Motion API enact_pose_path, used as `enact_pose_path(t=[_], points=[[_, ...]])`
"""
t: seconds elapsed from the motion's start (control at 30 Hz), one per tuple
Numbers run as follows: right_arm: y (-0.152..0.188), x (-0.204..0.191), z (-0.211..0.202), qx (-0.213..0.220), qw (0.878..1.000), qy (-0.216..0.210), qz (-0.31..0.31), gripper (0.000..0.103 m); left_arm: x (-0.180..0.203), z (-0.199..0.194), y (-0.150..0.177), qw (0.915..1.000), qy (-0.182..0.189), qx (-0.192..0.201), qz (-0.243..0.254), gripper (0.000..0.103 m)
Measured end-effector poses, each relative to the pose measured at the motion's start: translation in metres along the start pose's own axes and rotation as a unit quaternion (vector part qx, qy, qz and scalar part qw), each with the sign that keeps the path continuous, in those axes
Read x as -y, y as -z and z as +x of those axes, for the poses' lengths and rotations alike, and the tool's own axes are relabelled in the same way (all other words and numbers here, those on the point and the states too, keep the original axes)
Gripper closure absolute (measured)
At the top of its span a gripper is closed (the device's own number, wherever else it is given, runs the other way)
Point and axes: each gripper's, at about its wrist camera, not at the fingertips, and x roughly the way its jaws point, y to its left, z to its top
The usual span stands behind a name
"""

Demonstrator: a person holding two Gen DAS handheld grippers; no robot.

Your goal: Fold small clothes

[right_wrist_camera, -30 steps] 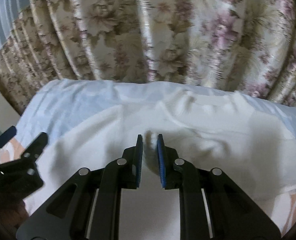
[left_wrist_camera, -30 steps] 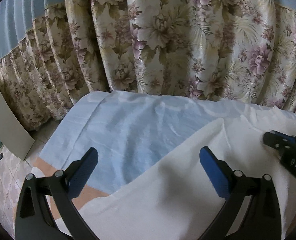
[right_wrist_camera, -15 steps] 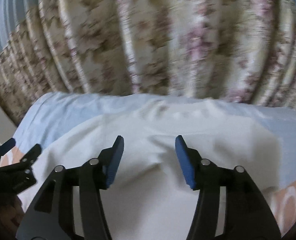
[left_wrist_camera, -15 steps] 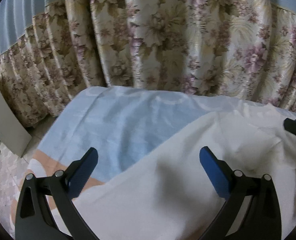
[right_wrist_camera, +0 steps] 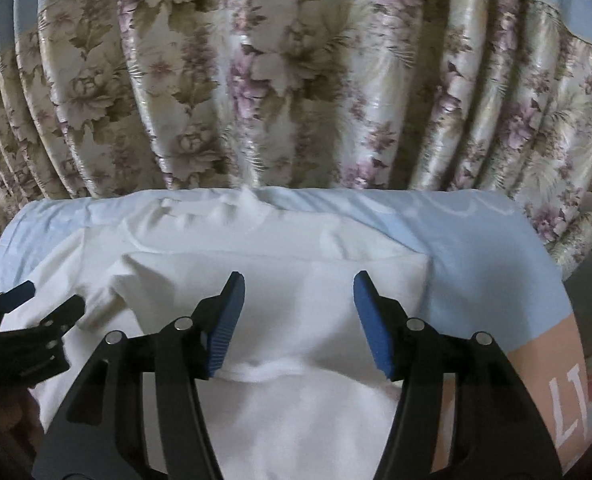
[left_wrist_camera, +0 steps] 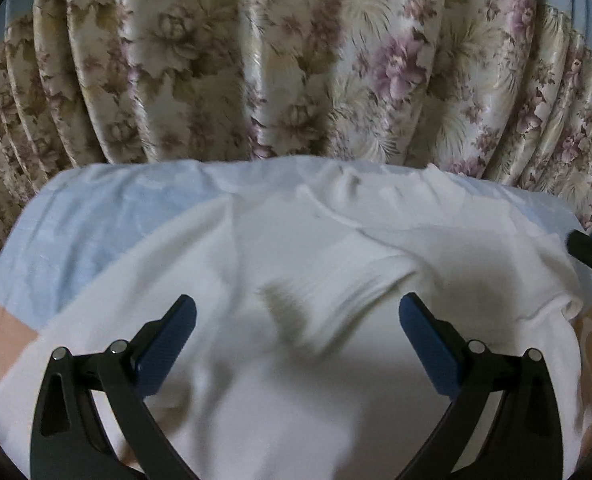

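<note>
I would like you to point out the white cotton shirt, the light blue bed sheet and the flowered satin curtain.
White cotton shirt [right_wrist_camera: 316, 304]: right wrist view, on the folded-over layer.
Light blue bed sheet [right_wrist_camera: 488, 264]: right wrist view, bare part right of the shirt.
Flowered satin curtain [left_wrist_camera: 296, 72]: left wrist view, middle pleats.

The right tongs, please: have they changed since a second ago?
Yes. The right tongs, then shut on a pinch of the white shirt, now stand open over its folded sleeve, with the floral curtain unchanged behind.
</note>
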Motion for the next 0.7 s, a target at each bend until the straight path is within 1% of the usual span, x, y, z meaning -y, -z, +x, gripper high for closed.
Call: enact_pose_path(t=[0.03, 0.1, 0.13, 0.17, 0.2, 0.23, 0.27, 0.3, 0.37, 0.43, 0.47, 0.53, 0.63, 0.7], points=[[0.001, 0.004, 0.001, -0.002, 1.000, 0.000, 0.003, 0.045, 0.003, 0.003, 0.002, 1.0000, 0.004, -0.005, -0.003, 0.002], [0.006, 0.015, 0.003, -0.006, 1.000, 0.002, 0.011, 0.045, 0.012, 0.014, 0.003, 0.9999, 0.008, -0.014, -0.002, 0.005], [0.008, 0.019, 0.004, -0.008, 1.000, 0.002, 0.014, 0.045, 0.015, 0.019, 0.006, 0.9997, 0.006, -0.022, 0.000, 0.016], [0.011, 0.023, 0.005, -0.011, 1.000, 0.002, 0.017, 0.045, 0.019, 0.026, 0.009, 0.9994, 0.000, -0.035, 0.003, 0.035], [0.013, 0.026, 0.006, -0.013, 1.000, 0.002, 0.019, 0.044, 0.021, 0.029, 0.010, 0.9992, -0.009, -0.037, 0.008, 0.039], [0.014, 0.028, 0.007, -0.015, 1.000, 0.002, 0.021, 0.044, 0.025, 0.031, 0.013, 0.9992, -0.013, -0.035, 0.015, 0.051], [0.016, 0.030, 0.008, -0.016, 1.000, 0.001, 0.021, 0.044, 0.027, 0.032, 0.014, 0.9992, -0.013, -0.030, 0.022, 0.058], [0.018, 0.031, 0.009, -0.017, 1.000, 0.001, 0.021, 0.044, 0.027, 0.032, 0.015, 0.9992, -0.015, -0.026, 0.028, 0.062], [0.019, 0.033, 0.011, -0.021, 0.999, -0.003, 0.025, 0.044, 0.026, 0.031, 0.016, 0.9988, -0.021, -0.021, 0.038, 0.080], [0.020, 0.033, 0.012, -0.021, 0.999, -0.004, 0.026, 0.044, 0.020, 0.030, 0.014, 0.9982, -0.030, -0.020, 0.048, 0.089], [0.020, 0.033, 0.013, -0.020, 0.999, -0.005, 0.027, 0.044, 0.017, 0.027, 0.012, 0.9975, -0.041, -0.014, 0.055, 0.093], [0.020, 0.032, 0.013, -0.022, 0.999, -0.007, 0.028, 0.044, 0.012, 0.025, 0.010, 0.9960, -0.059, -0.005, 0.067, 0.095], [0.019, 0.028, 0.014, -0.021, 0.999, -0.009, 0.028, 0.044, -0.003, 0.019, 0.006, 0.9952, -0.073, 0.004, 0.064, 0.097], [0.018, 0.025, 0.014, -0.020, 0.999, -0.011, 0.026, 0.044, -0.010, 0.011, 0.004, 0.9939, -0.084, 0.015, 0.071, 0.097]])
